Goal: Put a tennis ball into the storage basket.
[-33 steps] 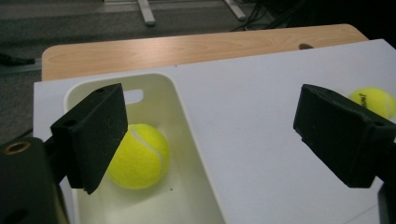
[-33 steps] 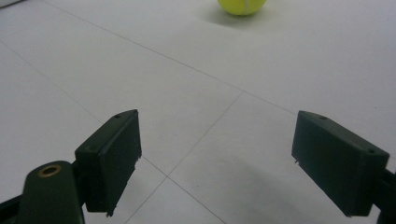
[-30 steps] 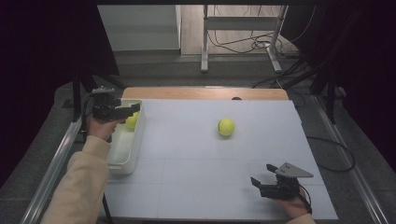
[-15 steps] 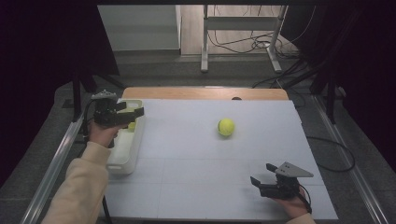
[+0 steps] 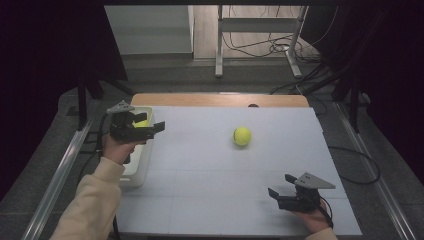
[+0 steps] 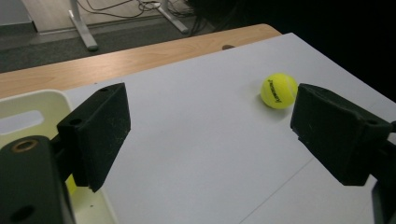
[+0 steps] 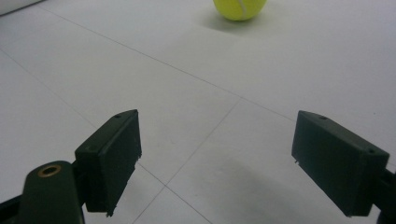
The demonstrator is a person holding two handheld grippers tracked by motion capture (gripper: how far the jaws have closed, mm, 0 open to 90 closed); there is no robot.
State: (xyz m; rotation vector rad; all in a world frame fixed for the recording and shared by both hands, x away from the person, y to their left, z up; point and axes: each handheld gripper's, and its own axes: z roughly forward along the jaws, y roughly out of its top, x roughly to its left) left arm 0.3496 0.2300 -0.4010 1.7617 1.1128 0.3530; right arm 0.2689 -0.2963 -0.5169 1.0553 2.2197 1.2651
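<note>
A yellow tennis ball (image 5: 242,136) lies alone on the white table top (image 5: 210,165), right of centre; it appears too in the left gripper view (image 6: 278,90) and at the top of the right gripper view (image 7: 239,8). My left gripper (image 5: 156,128) hovers over the right rim of a white bin (image 5: 137,167) at the table's left edge, open, nothing between its jaws. Another yellow ball (image 5: 141,123) rests inside that bin, partly hidden by the gripper. Near the front right, my right gripper (image 5: 279,192) stands open and empty, low over the table.
A wooden strip (image 5: 215,100) runs along the table's far edge. Metal rails (image 5: 60,175) flank both sides. Beyond the table stand a desk frame (image 5: 260,40) and loose cables on the floor.
My left gripper has moved right, from over the bin's middle to its right rim, toward the table. The right gripper and the loose ball have stayed put.
</note>
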